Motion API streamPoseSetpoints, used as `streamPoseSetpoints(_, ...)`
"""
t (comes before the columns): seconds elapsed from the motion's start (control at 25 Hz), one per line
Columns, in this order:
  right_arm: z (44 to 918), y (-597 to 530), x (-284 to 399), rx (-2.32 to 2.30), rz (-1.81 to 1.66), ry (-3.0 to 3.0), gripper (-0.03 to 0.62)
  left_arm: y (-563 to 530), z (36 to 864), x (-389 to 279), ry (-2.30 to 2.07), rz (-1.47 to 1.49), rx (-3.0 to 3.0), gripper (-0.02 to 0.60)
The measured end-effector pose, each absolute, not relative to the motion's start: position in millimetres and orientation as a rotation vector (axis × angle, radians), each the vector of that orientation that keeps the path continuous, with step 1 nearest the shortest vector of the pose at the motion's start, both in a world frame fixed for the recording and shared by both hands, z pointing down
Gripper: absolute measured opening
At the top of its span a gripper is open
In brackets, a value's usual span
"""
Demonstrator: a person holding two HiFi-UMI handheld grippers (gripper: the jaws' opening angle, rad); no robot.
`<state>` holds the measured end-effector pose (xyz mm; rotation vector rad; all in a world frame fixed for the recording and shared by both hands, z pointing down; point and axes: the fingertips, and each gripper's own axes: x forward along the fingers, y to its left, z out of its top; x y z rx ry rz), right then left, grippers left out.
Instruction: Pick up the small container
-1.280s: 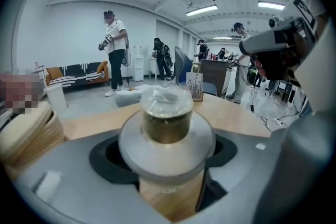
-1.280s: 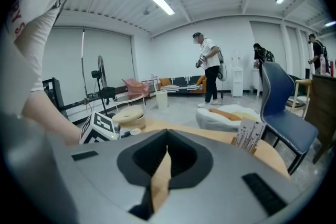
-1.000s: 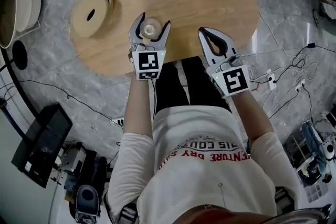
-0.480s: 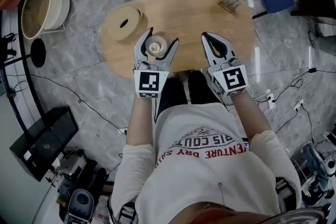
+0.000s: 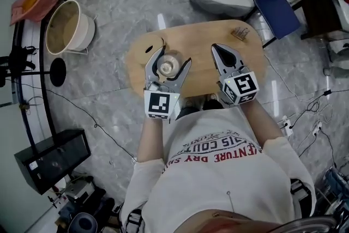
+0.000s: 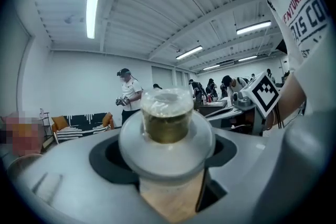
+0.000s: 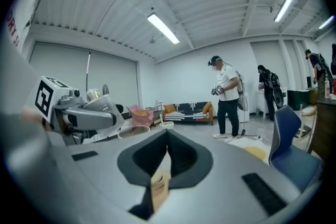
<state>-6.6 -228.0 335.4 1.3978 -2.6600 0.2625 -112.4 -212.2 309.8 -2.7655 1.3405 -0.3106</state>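
Left hand-held gripper [image 5: 173, 57] is clamped on the small container [image 6: 167, 115], its jaws pressing in from either side below the wide pale collar [image 6: 167, 144]. I see it over the near left part of the oval wooden tabletop [image 5: 199, 43], but I can't tell from here whether its base has cleared the wood. My right hand-held gripper [image 5: 219, 49] is off to the right, jaws closed together with nothing between them.

The container looks like a clear, thin-walled cup with amber contents and a crinkled film top, so I judge it light, smooth and easy to crush. The collar is the stiffest part, and I'd keep the pads just under it so it can't slide down. I'd squeeze gently and keep it upright, since the film seal may not hold the contents if it tips.
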Motion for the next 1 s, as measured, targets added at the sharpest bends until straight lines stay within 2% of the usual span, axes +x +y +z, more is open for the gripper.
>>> streamPoseSetpoints(0.44,285.5,-236.8,-11.6,1.373,0.108,-2.714,0.006,-220.1,257.2,-137.0,1.364,-0.196,-2.733,0.342)
streamPoseSetpoints(1.0,268.4,-233.8,-20.1,1.314,0.012,-2.743,0.006,-221.0,258.3,-132.5,1.351,-0.235,-2.735,0.342)
